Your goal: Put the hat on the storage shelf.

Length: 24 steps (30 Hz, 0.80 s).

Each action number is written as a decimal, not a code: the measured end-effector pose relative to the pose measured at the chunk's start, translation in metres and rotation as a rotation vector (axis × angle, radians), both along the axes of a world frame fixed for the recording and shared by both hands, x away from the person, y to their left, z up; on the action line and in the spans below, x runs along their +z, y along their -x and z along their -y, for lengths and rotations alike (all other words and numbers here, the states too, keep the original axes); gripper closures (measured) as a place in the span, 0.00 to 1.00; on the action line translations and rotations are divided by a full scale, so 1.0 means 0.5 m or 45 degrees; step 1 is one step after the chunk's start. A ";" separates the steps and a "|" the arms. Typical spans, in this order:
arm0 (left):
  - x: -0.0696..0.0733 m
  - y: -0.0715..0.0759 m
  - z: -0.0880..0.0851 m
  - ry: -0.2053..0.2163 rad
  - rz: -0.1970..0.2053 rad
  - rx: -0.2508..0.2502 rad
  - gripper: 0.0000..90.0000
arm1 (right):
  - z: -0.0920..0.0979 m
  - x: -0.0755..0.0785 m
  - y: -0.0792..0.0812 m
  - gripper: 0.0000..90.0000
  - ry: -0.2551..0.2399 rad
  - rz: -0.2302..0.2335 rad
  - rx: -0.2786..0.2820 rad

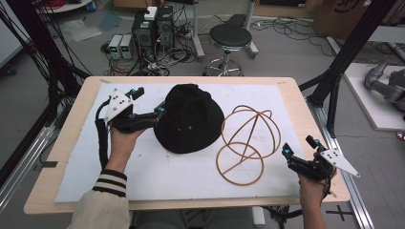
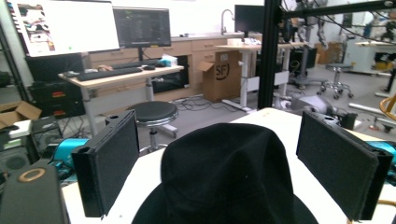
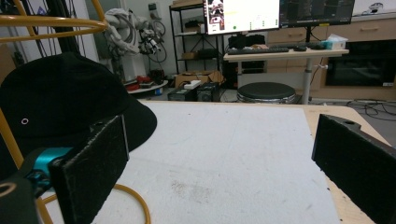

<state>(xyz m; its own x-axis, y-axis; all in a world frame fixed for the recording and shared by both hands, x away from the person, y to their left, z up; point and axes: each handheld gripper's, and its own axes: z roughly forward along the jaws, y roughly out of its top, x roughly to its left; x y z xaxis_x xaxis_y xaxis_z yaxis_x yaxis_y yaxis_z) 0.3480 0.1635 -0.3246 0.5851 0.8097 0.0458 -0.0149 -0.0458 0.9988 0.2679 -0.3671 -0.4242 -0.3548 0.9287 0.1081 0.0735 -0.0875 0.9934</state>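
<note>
A black bucket hat [image 1: 190, 119] lies crown-up in the middle of the white mat [image 1: 191, 176]. To its right stands an orange wire frame [image 1: 248, 143] of crossing hoops on a ring base. My left gripper [image 1: 150, 101] is open at the hat's left edge. In the left gripper view its jaws stand wide apart on either side of the hat's crown [image 2: 229, 177], apart from it. My right gripper [image 1: 300, 147] is open near the table's right edge, past the wire frame, and holds nothing. The right gripper view shows the hat [image 3: 60, 98] and the orange wire [image 3: 46, 21] at left.
The mat covers a wooden table [image 1: 71, 133]. Beyond the far edge stand a round stool [image 1: 230, 38] and computer boxes [image 1: 153, 28] among cables. Black frame posts [image 1: 344, 62] rise at the right. The mat's near half is bare.
</note>
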 end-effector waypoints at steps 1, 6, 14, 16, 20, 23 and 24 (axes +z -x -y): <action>0.000 -0.005 0.006 -0.008 -0.002 -0.007 0.15 | 0.000 0.000 0.000 0.04 -0.002 0.001 0.002; 0.004 -0.024 0.030 -0.036 -0.024 -0.043 0.15 | 0.002 0.000 0.000 0.04 -0.003 0.004 0.001; 0.003 -0.061 0.073 -0.078 -0.042 -0.078 0.15 | 0.005 0.000 0.002 0.04 -0.011 0.001 -0.007; 0.000 -0.071 0.082 -0.089 -0.052 -0.086 0.15 | 0.006 0.000 0.003 0.04 -0.010 0.001 -0.010; -0.011 -0.089 0.098 -0.106 -0.080 -0.115 0.15 | 0.008 -0.001 0.003 0.04 -0.009 0.004 -0.011; -0.020 -0.100 0.109 -0.130 -0.099 -0.134 0.15 | 0.009 -0.002 0.003 0.04 -0.008 0.003 -0.012; -0.023 -0.105 0.114 -0.138 -0.107 -0.139 0.15 | 0.009 -0.002 0.003 0.04 -0.008 0.003 -0.012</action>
<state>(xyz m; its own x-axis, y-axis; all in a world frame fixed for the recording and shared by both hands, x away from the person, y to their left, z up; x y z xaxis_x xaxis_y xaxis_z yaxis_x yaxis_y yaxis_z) 0.4003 0.1065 -0.3359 0.6748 0.7340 0.0768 0.0573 -0.1559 0.9861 0.2664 -0.3718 -0.4250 -0.3464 0.9312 0.1131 0.0704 -0.0944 0.9930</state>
